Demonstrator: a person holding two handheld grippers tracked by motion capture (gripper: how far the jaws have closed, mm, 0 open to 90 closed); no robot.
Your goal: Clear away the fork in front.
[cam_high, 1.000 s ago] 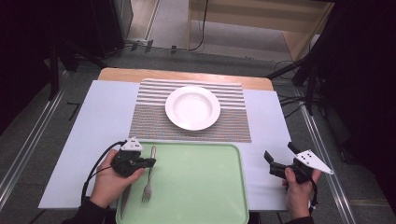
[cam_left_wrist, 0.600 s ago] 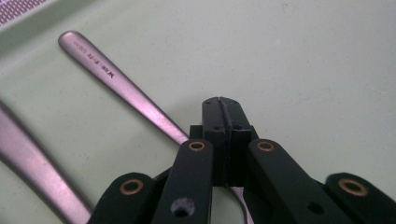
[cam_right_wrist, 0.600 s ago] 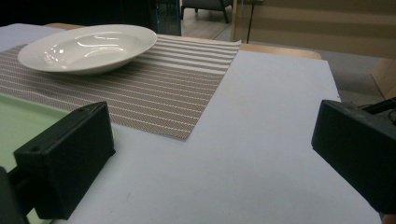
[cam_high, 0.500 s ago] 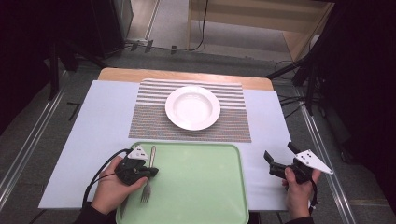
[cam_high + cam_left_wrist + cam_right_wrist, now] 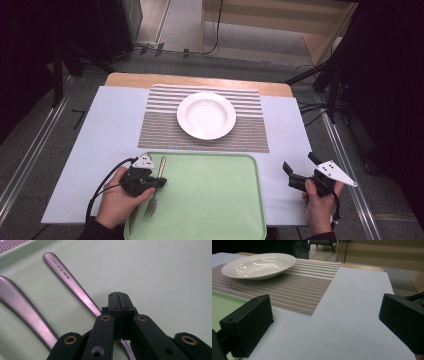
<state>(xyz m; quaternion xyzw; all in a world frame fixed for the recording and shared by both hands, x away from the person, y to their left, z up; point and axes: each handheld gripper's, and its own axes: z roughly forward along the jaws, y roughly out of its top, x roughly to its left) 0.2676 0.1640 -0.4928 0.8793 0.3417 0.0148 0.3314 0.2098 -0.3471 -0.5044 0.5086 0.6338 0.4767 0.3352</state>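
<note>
High view: a person's left gripper (image 5: 159, 182) lies across a fork (image 5: 155, 186) at the left edge of a green tray (image 5: 215, 200), while the right gripper (image 5: 298, 169) hovers over the pale table cover beside the tray.

The fork lies lengthwise along the tray's left side, handle toward a white plate (image 5: 206, 115) on a striped placemat (image 5: 250, 135), with a second utensil (image 5: 134, 216) just beside it. Left gripper view: the black jaws are pressed together over the fork's handle (image 5: 71, 282), which passes under them; whether they actually pinch it cannot be told. The other utensil's handle (image 5: 23, 312) lies alongside. Right gripper view: the jaws stand wide apart and empty above the table cover, plate and placemat ahead.
</note>
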